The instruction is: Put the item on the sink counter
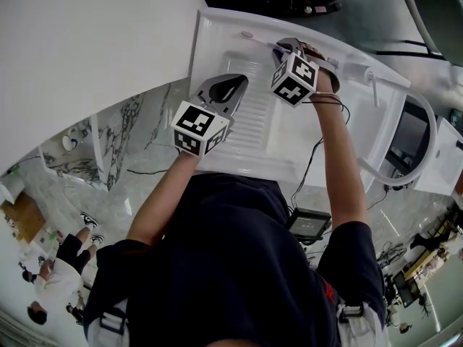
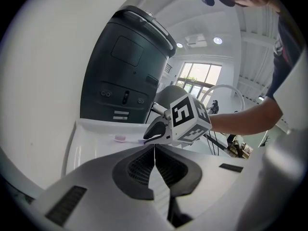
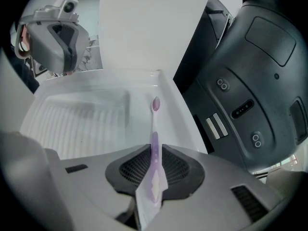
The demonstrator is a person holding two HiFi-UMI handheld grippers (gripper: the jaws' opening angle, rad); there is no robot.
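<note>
The person's dark shirt point(image 1: 239, 266) fills the bottom of the head view, with both forearms reaching out over a white sink point(image 1: 289, 150). Behind the sink's far edge stands a dark grey machine point(image 3: 250, 81) with small buttons on its front. The sink's basin has a ribbed slope point(image 1: 253, 121). The left gripper point(image 1: 228, 89) hangs over this slope near the sink's left edge, its fingers point(image 2: 134, 172) pressed together with nothing between them. The right gripper point(image 1: 289, 47) is at the sink's far edge, its fingers point(image 3: 183, 170) clamped on the handle of a pale purple toothbrush point(image 3: 154, 138). The toothbrush points ahead along the flat ledge at that far edge. Its pink bristle head is low over the ledge, but whether it touches cannot be told.
</note>
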